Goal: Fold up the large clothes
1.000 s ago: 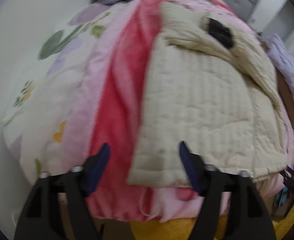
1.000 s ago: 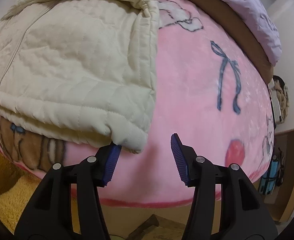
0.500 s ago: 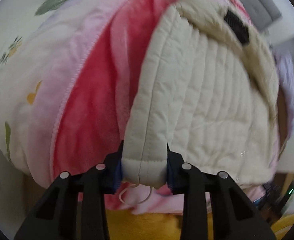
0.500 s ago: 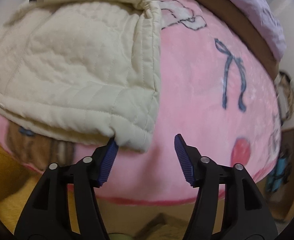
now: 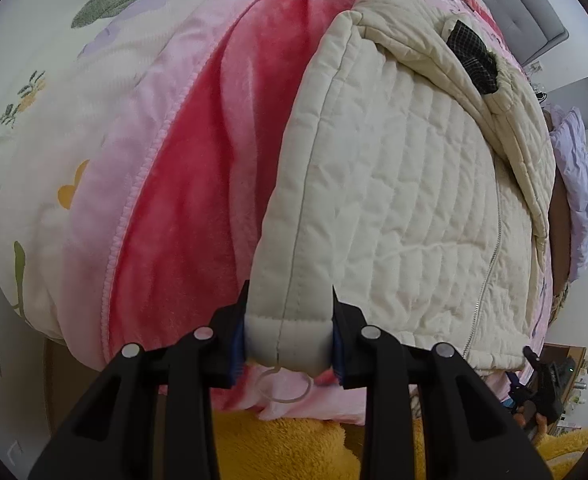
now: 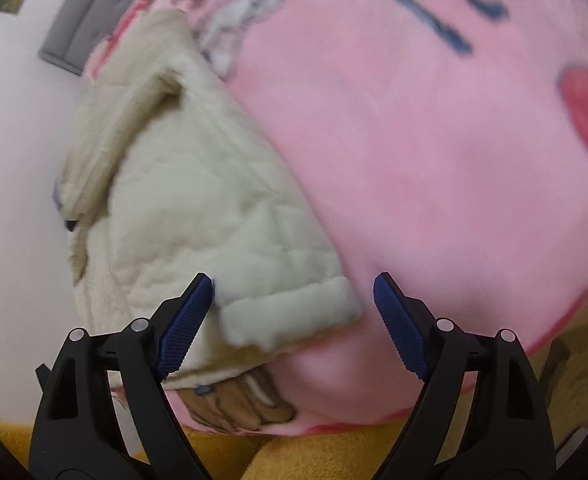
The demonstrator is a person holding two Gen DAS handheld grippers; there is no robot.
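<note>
At the bottom centre of my left wrist view, my left gripper (image 5: 289, 342) is clenched on the folded hem corner of the cream quilted zip-up jacket (image 5: 406, 184), its blue pads pressing both sides of the thick padded edge, with a thin loop of cord (image 5: 284, 386) hanging just below the pinched corner. From there the jacket stretches up and to the right across the frame, its zipper (image 5: 490, 272) running down the right side and a dark checked lining patch (image 5: 472, 58) showing at the collar in the upper right. It lies on a pink plush blanket (image 5: 182, 208) with a deeper pink band, and a white floral quilt (image 5: 66, 92) fills the upper left. A mustard-yellow fleece cover (image 5: 294, 440) shows along the bottom edge. Over in my right wrist view, which is blurred, my right gripper (image 6: 294, 312) is released and its jaws are opening; the other lower corner of the jacket (image 6: 198, 216) sits between the blue pads (image 6: 184, 326), touching or nearly touching the left one and clear of the right. The pink blanket (image 6: 414, 152), printed with a blue bow and a red heart, fills the right of that frame.
</note>
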